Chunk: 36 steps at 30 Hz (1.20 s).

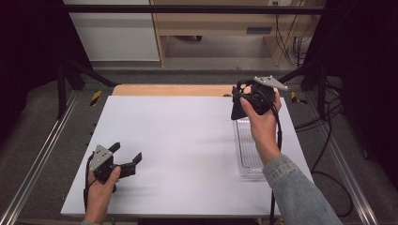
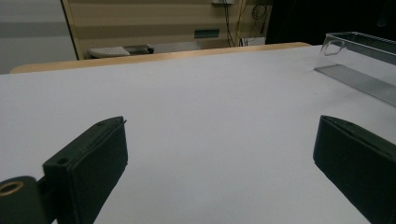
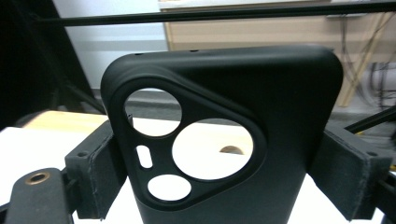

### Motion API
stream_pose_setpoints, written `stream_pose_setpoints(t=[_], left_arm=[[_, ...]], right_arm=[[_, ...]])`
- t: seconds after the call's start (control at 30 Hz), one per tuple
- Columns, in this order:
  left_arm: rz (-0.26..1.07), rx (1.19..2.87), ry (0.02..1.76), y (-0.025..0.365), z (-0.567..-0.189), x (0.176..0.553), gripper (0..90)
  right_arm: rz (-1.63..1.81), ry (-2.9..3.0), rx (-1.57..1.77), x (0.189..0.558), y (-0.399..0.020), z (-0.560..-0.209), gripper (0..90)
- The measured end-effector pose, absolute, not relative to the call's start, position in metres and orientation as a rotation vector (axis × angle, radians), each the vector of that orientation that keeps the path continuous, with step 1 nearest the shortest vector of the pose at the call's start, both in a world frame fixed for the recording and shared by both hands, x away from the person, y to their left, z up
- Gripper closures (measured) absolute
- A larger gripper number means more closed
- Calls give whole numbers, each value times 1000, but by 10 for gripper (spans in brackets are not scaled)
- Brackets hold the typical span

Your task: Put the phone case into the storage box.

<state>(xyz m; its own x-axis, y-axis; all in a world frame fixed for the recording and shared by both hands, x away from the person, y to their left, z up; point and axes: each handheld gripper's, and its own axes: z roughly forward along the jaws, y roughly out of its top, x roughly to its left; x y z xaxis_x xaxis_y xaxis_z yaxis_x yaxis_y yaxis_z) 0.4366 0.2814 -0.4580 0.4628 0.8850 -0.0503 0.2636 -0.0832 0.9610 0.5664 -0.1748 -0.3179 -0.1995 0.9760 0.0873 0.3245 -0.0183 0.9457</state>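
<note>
My right gripper (image 1: 239, 104) is raised above the table's far right, over the far end of a clear plastic tray (image 1: 247, 152). It is shut on a black phone case (image 3: 289, 116), whose sides sit between the two pads. The case stands upright, and its large camera cut-outs face the right gripper view. In the high view the case (image 1: 236, 110) hangs down at the left of the hand. My left gripper (image 1: 126, 152) rests low at the near left of the white table (image 1: 178, 140). It is open, with nothing between its fingers (image 2: 93, 163).
The clear tray (image 2: 359, 51) lies lengthwise along the table's right side, and no contents show in it. A wooden edge (image 1: 169, 90) runs behind the white board. Metal rails and black frame posts flank the table, and cables hang at the right.
</note>
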Motion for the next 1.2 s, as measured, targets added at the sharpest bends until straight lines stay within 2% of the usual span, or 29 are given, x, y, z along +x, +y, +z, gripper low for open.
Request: stream_pose_setpoints(t=[0.77, 1.2], left_arm=[[694, 1616, 1012, 280, -458, 437, 31], [722, 1582, 994, 283, -456, 436, 24]], right_arm=[[1140, 1480, 1453, 603, -192, -353, 135], [1121, 1475, 1501, 613, -197, -367, 134]])
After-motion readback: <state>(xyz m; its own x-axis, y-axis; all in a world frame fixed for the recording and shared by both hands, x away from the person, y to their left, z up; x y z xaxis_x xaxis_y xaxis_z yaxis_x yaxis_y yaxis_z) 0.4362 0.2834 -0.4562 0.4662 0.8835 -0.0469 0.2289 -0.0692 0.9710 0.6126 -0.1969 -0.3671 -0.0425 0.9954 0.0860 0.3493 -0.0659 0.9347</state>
